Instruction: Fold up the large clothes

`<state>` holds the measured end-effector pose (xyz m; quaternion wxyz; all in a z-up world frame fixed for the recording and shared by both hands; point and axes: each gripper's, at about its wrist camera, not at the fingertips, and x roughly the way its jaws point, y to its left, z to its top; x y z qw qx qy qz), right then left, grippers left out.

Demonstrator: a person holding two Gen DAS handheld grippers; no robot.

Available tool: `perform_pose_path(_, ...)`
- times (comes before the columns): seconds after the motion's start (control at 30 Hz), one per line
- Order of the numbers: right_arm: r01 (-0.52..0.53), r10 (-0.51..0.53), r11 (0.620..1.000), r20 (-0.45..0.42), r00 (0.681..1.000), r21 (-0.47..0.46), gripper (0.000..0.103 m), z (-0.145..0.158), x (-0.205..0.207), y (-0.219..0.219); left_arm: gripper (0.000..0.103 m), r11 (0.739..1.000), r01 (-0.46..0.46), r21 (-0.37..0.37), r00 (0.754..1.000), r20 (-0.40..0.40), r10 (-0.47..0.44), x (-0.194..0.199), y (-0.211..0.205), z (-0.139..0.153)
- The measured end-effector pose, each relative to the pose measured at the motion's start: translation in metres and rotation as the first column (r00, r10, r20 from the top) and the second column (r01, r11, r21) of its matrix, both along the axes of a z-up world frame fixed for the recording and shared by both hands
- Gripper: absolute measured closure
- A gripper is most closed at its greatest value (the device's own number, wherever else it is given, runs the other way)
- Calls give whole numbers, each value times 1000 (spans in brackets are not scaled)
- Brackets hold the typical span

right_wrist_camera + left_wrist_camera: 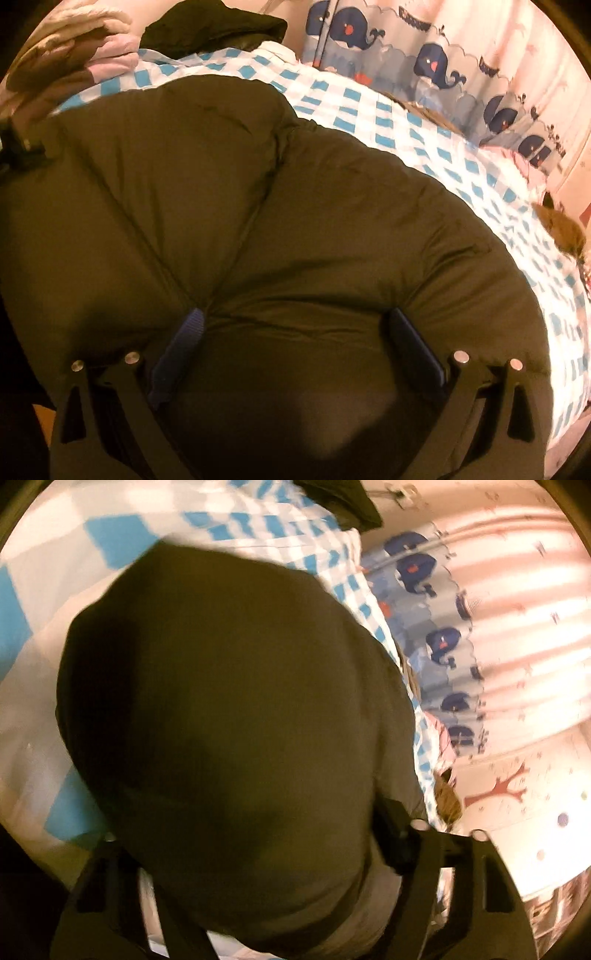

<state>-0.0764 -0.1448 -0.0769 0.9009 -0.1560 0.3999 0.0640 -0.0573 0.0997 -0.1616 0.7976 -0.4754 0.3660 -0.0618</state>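
Since the puffy olive-green padded jacket [258, 206] looks soft, springy and slippery, both grippers' jaws sit wide around bulging fabric; a seam probably grips better.

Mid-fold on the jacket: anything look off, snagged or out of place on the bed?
Nothing looks damaged or snagged. The dark puffy jacket lies bunched on the blue-checked bedsheet, bulging between the fingers of both the right gripper and the left gripper. Another dark garment sits at the bed's far edge.
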Motion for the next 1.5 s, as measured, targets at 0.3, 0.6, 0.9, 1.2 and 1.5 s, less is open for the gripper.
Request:
perform_pose_path(0.3,-48,50,998,34,998,-51,7,-25,-2,15,25,992,-56,-110,995,-94,45,10,14,-18)
perform_pose_path(0.6,-19,26,996,76,997,-84,7,-37,-13,13,74,955,144,259,965,177,-194,3,-61,76)
perform_pose_path(0.9,-72,72,990,-10,997,-123,7,-16,-30,-4,75,636,459,620,715,168,-679,13,-224,155)
perform_pose_path(1.2,101,40,765,-203,978,636,7,41,-70,-237,75,288,593,752,485,-49,-873,25,-360,130)
perform_pose_path(1.5,62,-74,737,-10,997,673,7,106,-19,-309,50,-202,420,885,363,-368,-856,-13,-469,62)
